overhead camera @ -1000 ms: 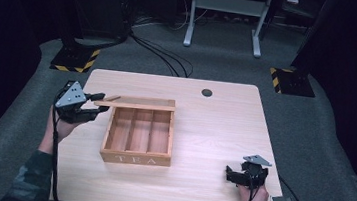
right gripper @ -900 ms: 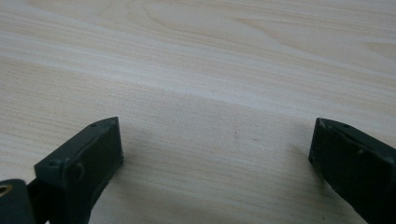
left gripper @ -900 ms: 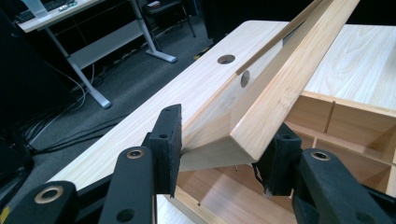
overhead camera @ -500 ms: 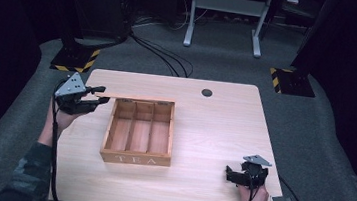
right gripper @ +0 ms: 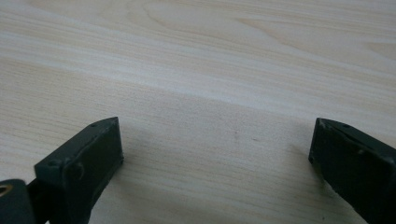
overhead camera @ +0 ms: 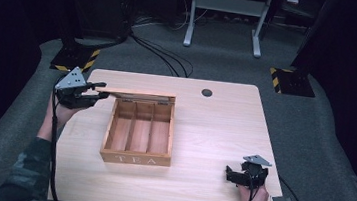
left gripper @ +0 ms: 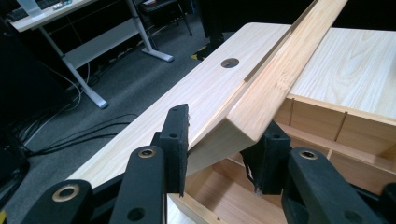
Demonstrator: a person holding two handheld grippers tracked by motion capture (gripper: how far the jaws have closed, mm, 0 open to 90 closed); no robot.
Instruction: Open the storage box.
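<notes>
The left gripper (left gripper: 219, 156) has swung the lid (overhead camera: 134, 95) further open, jaws clamping its corner; the right gripper (right gripper: 215, 158) rests, jaws apart.

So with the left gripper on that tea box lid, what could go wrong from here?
The left gripper pinches only a corner of the lid, so the lid could slip out and drop onto the tea box. Nothing braces the box: the right gripper rests open on the table, well apart, so a pull on the lid could drag or tip the box.
</notes>
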